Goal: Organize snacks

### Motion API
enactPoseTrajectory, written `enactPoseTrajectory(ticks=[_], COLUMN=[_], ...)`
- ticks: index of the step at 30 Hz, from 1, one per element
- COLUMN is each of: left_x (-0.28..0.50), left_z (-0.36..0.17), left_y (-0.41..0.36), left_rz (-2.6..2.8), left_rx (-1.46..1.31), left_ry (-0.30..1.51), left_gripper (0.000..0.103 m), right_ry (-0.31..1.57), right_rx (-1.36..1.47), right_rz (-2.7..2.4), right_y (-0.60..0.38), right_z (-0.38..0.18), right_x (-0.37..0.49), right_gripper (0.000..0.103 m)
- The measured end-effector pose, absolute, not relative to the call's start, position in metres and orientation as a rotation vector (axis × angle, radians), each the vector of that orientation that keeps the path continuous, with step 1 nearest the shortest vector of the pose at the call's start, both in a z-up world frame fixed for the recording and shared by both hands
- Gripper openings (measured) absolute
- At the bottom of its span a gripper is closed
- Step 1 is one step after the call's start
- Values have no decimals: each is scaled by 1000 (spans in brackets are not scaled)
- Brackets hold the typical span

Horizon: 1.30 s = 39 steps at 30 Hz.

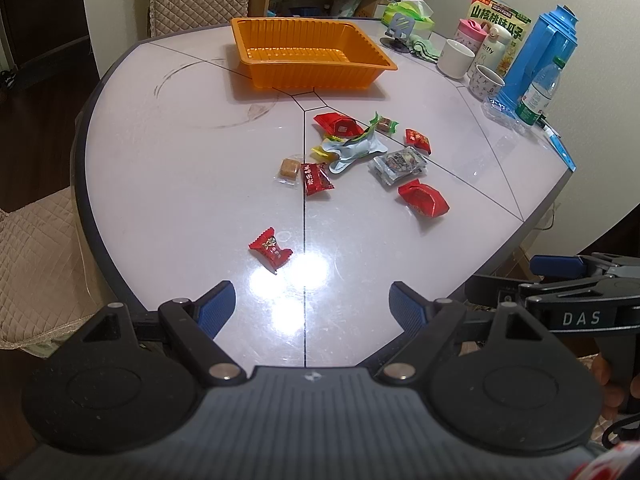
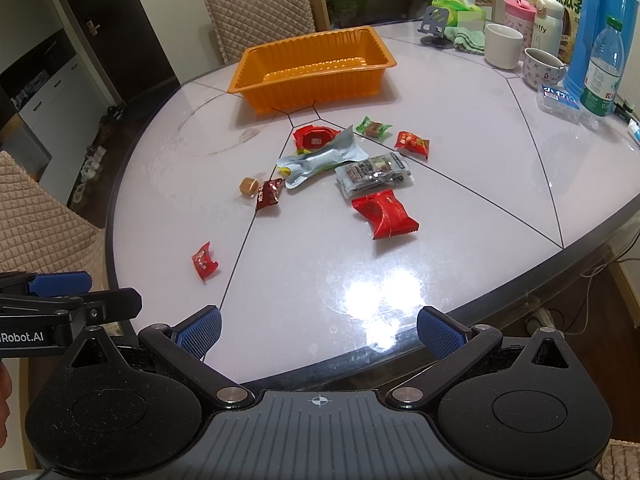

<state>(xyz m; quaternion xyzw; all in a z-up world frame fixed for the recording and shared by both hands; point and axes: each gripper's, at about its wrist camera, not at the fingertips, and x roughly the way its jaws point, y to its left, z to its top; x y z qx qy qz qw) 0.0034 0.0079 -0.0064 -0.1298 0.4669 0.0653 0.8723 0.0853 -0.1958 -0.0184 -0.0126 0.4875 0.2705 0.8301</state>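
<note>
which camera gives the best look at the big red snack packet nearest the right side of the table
The right wrist view: the big red packet lies nearer the picture's middle and larger, its crimped end and folds clear. The left wrist view shows the same packet smaller, off to the right, seen more end-on.

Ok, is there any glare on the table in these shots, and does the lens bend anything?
Left wrist view: a bright ceiling-light glare patch on the table just ahead of the open left hand-held gripper, beside the nearest red candy. Right wrist view: a similar glare before the open right hand-held gripper. Both views: fisheye curves the table edge; corners are vignetted black.
</note>
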Motion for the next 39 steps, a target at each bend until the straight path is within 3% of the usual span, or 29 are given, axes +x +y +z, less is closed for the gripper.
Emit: enactPoseTrajectory(ticks=[39], left_x=[27], left_z=[-22], left_y=[11], left_rz=[160], left_rx=[-322], left_ry=[996], left_gripper=[83], right_ry=[1016], right_rx=[-6], right_rz=[591], right_y=[-214], right_z=[-34], right_x=[114], right_gripper=[103])
